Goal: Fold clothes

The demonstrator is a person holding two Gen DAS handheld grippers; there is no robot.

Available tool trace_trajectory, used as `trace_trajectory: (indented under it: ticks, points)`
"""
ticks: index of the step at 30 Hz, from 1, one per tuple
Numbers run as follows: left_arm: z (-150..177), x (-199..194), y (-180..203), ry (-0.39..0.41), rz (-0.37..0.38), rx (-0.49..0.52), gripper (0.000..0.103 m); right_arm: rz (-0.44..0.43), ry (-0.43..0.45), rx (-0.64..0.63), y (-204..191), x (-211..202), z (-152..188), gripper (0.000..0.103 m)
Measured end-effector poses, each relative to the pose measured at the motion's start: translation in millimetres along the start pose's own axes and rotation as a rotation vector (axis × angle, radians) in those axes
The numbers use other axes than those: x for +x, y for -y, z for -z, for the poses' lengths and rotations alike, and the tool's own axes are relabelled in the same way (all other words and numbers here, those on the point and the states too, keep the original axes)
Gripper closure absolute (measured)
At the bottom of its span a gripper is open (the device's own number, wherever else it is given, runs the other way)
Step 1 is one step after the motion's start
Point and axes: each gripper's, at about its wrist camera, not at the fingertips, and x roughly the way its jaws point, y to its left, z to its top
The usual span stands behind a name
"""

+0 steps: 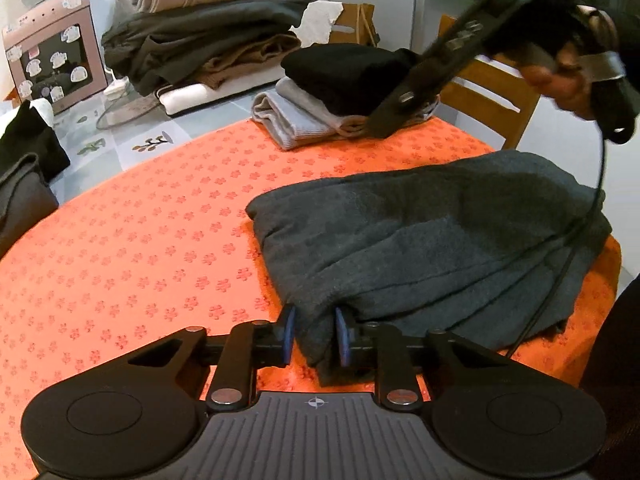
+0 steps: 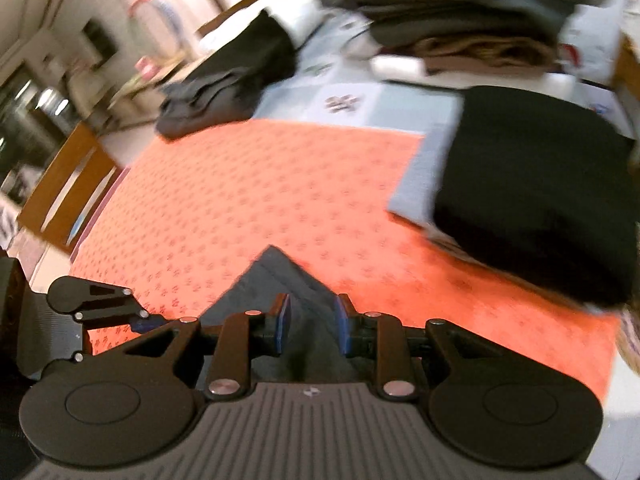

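Right view blurred. Left tool (image 1: pixel 314 334) clamped on grey garment (image 1: pixel 432 240) near corner; right tool (image 2: pixel 312 326) apart above it. Folded stack (image 1: pixel 344 92) far on table (image 1: pixel 160 240).

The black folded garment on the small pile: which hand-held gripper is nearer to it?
Right. The right hand-held gripper reaches up beside the black garment; the left hand-held gripper is at the table's near edge, around the grey garment.
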Motion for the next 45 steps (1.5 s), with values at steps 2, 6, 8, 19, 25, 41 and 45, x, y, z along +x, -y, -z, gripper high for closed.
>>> trace_trajectory:
  ticks: [2, 6, 8, 19, 25, 41, 45]
  points:
    - [-0.3, 1.6, -0.3, 0.002, 0.005, -0.013, 0.086, -0.022, -0.036, -0.052, -11.7, 13.8, -7.8, 0.072]
    - [1.3, 0.0, -0.6, 0.012, 0.003, -0.043, 0.091, -0.037, -0.091, -0.169, -30.5, 44.9, -21.5, 0.07]
    - [2.4, -0.7, -0.8, 0.012, -0.001, -0.058, 0.091, -0.052, -0.115, -0.222, -39.4, 58.4, -27.0, 0.07]
    - [5.0, -24.2, 0.1, 0.057, -0.017, -0.126, 0.097, -0.02, -0.138, -0.339, -65.5, 79.9, -41.1, 0.1]
    - [13.5, -41.6, -0.3, 0.049, -0.011, -0.2, 0.098, 0.004, -0.093, -0.295, -65.9, 75.6, -43.1, 0.101]
    - [51.2, -64.0, -9.3, 0.023, -0.058, -0.395, 0.09, 0.076, -0.015, -0.242, -73.6, 75.4, -31.0, 0.071]
    - [46.2, -63.1, -21.0, 0.046, -0.032, -0.446, 0.069, 0.071, 0.024, -0.223, -74.8, 45.7, -23.4, 0.063]
